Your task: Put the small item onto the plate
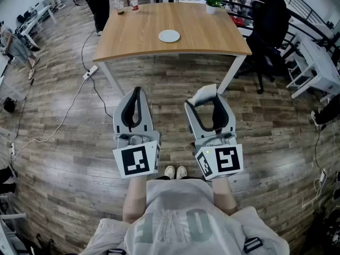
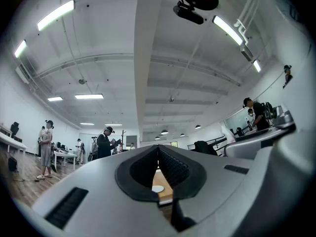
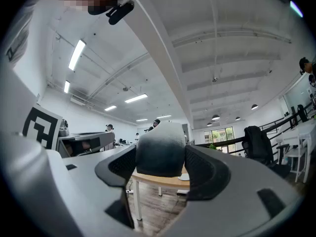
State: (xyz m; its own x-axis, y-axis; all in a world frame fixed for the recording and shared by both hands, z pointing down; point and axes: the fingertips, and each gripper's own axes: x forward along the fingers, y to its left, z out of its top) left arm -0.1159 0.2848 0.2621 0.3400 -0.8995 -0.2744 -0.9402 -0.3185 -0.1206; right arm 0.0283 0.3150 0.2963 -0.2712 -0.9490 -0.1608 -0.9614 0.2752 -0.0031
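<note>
While right gripper pinches pale, rounded small item (greyer below), left gripper jaws together

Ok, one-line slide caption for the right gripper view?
Right hand-held gripper clamps a small white rounded item, wooden table with white round plate ahead.

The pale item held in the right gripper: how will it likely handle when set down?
The small item fills the right gripper's wide-spread jaws without visibly deforming, so it is probably fairly stiff. Its near-straight lower edge suggests it would sit steady on the plate, though the rounded top might let it roll if tipped.
</note>
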